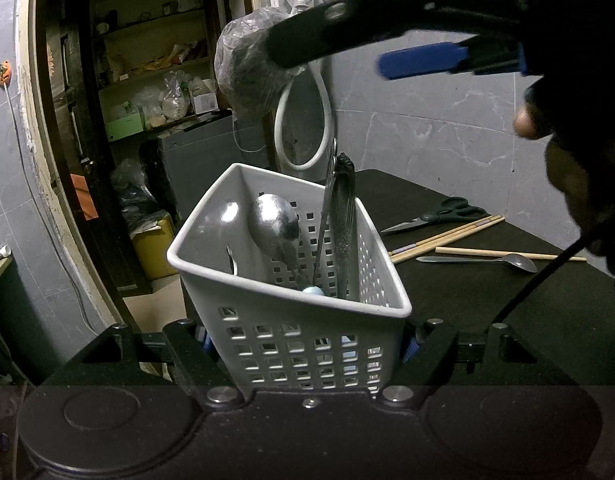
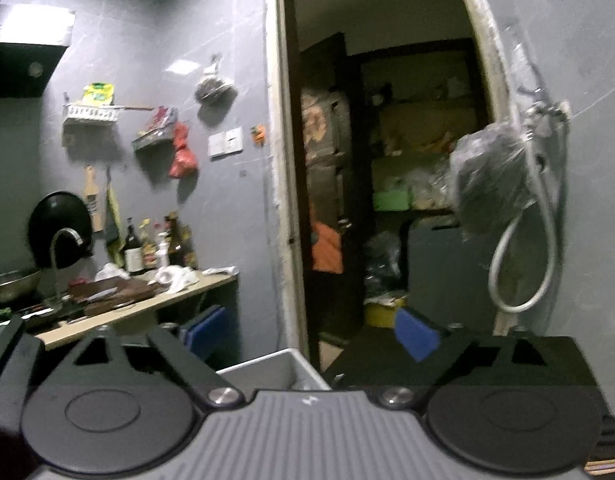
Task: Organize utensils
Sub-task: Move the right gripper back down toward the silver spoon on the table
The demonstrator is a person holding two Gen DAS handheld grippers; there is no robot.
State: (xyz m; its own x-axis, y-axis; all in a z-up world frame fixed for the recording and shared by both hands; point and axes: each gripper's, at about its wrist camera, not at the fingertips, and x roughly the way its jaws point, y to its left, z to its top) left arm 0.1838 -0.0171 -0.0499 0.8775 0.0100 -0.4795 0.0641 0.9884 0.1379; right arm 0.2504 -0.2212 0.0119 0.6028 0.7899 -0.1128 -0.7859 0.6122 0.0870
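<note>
My left gripper [image 1: 307,344] is shut on a white perforated utensil caddy [image 1: 291,304] and holds it by its lower walls. Inside stand a large metal spoon [image 1: 275,228], an ornate metal handle [image 1: 343,220] and a thin metal utensil. My right gripper [image 1: 387,52] hovers above the caddy, open and empty, its blue pads [image 1: 423,62] apart. In the right wrist view the right gripper [image 2: 307,338] is open, with the caddy's rim [image 2: 275,368] just below. On the black table [image 1: 467,292] lie a spoon [image 1: 483,262], chopsticks [image 1: 447,236] and black scissors [image 1: 439,216].
An open doorway [image 2: 387,184] to a cluttered storeroom lies behind the caddy. A tap with a bagged shower head [image 1: 251,72] and hose hangs on the wall. A kitchen counter [image 2: 139,300] with bottles and a sink stands far left.
</note>
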